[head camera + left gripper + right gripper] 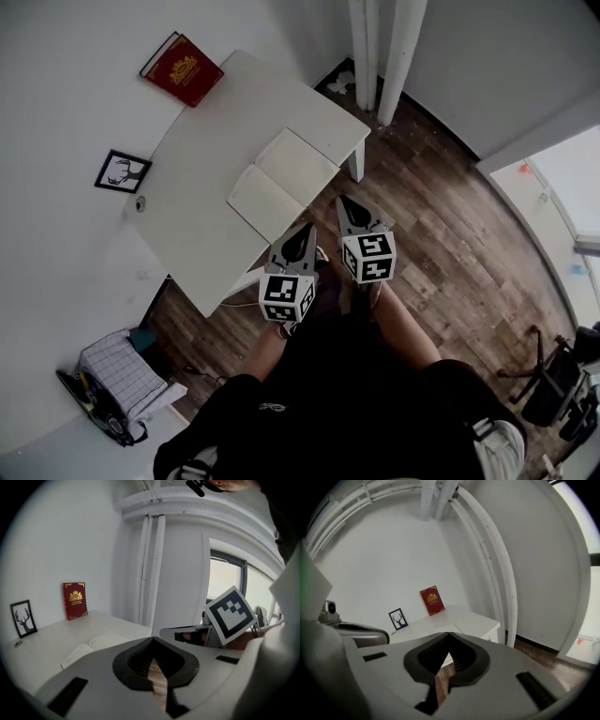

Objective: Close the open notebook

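The open notebook lies flat with blank white pages near the front edge of the white table. In the left gripper view the notebook shows just past the jaws. My left gripper hovers off the table's front edge, close to the notebook's near corner, jaws shut and empty. My right gripper hangs over the wooden floor, right of the notebook, also shut and empty. Neither touches the notebook. The left gripper and right gripper both point toward the table, tips together.
A red book leans on the wall at the table's back. A framed deer picture stands to its left beside a small round object. White pipes rise past the table. A bag and basket sit on the floor.
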The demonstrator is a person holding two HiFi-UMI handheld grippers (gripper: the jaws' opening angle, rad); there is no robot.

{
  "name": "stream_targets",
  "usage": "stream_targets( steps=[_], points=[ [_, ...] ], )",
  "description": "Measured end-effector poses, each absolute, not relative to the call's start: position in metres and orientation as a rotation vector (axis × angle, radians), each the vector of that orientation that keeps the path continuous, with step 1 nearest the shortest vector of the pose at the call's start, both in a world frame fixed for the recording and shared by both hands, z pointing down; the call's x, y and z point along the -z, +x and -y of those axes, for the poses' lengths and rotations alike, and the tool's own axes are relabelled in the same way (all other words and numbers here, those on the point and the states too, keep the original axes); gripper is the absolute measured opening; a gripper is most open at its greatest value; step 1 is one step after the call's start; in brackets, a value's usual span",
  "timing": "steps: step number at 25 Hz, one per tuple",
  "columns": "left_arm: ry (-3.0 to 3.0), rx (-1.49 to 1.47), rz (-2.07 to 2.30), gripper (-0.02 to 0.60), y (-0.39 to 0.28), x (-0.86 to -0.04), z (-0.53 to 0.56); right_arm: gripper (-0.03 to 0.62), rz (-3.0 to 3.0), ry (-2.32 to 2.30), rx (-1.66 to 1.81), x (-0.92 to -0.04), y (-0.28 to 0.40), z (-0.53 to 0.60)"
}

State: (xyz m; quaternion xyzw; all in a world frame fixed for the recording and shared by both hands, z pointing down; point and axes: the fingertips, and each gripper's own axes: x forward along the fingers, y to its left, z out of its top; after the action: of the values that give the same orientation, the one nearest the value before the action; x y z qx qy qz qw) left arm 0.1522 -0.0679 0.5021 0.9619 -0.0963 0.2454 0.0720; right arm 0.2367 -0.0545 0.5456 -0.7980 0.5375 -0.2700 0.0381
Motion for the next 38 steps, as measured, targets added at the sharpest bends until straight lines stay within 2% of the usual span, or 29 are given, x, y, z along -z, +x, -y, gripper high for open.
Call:
stream_targets(
  steps=[3, 4, 5, 6, 18, 23, 30, 34, 38],
  points=[
    [2.886, -0.790, 0.234, 0.002, 0.158, -0.516, 0.081, 0.030, -1.542, -2.434, 0.873, -0.564, 0.249, 0.068],
    [2.883, -0.804, 0.219, 0.002, 0.158, -0.520, 0.086, 0.058, -1.509, -2.420, 0.892, -0.571, 0.251, 0.073],
    [2.879, -0.816, 0.208, 0.002, 0.158, -0.523, 0.092, 0.125, -1.479, -2.405, 0.912, -0.578, 0.253, 0.078],
    [2.876, -0.827, 0.196, 0.002, 0.159, -0.527, 0.098, 0.140, -1.452, -2.393, 0.933, -0.585, 0.255, 0.082],
    [2.888, -0.967, 0.005, 0.002, 0.191, -0.566, 0.132, 0.140, -1.197, -2.223, 1.096, -0.654, 0.295, 0.113],
    [2.884, -0.974, -0.024, 0.002, 0.196, -0.571, 0.138, 0.158, -1.159, -2.207, 1.147, -0.672, 0.303, 0.118],
    [2.870, -0.987, -0.014, 0.002, 0.199, -0.575, 0.137, 0.152, -1.164, -2.124, 1.190, -0.686, 0.307, 0.123],
    [2.863, -0.981, 0.032, 0.002, 0.195, -0.573, 0.136, 0.077, -1.227, -2.181, 1.167, -0.678, 0.306, 0.124],
    [2.847, -0.967, 0.109, 0.002, 0.185, -0.570, 0.138, 0.055, -1.338, -2.276, 1.141, -0.666, 0.305, 0.125]
  ],
)
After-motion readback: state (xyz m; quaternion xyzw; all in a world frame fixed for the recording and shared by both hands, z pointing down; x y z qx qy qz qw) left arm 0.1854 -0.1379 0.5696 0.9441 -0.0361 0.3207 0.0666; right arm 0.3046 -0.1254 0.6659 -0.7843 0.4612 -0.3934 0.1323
